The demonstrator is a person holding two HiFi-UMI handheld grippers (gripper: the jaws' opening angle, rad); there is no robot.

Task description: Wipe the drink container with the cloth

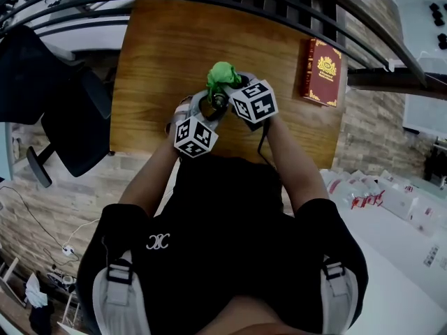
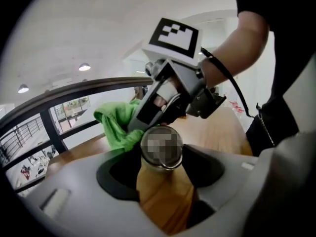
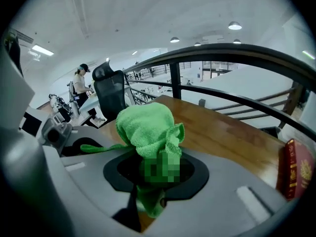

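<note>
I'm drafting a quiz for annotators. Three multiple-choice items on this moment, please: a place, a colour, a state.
1. The red book lies: A on the table, at the person's right; B in a drawer; C on a shelf.
2. The cloth is: A white; B green; C blue.
3. The left gripper is: A open; B shut on the cloth; C shut on the drink container.
A, the head view shows it on the wood; B, plain in both gripper views; C, its jaws clamp the metal cylinder.

Left gripper (image 2: 163,168) grips the drink container (image 2: 161,149), green cloth (image 2: 116,125) touching it.
</note>
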